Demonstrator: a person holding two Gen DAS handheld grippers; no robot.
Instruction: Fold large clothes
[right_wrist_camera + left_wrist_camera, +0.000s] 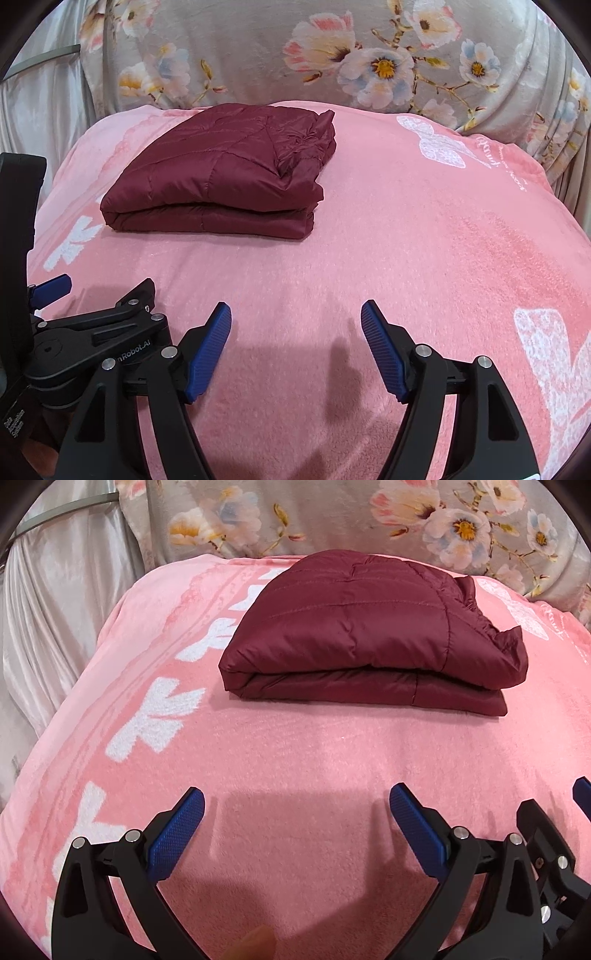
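Jacket: I see a maroon quilted jacket [365, 638] folded into a thick stack of layers, lying on the pink blanket [295, 760] toward its far side. Its folded edge faces me; the gathered, rumpled end sits on the right.
Jacket, right view: the same jacket [221, 173] sits left of centre, far from both tools, touched by nothing.
Left gripper: my left gripper [297, 812] hangs over bare blanket on the near side, its jaws spread wide with only pink fabric showing between the blue pads [177, 834]. It grips nothing.
Right gripper: my right gripper [295, 325] is also over bare blanket, jaws apart and empty, well short of the jacket.
Spacing: the two tools sit side by side; each shows at the edge of the other's view.
Blanket: pink with white bow shapes [162, 709] down the left and more white patterns on the right; it covers the bed.
Behind: a grey floral cloth [332, 62] lies beyond the blanket, and a pale satin drape [62, 602] hangs at the left.
Finger: a blurred fingertip [255, 945] shows at the bottom of the left view.
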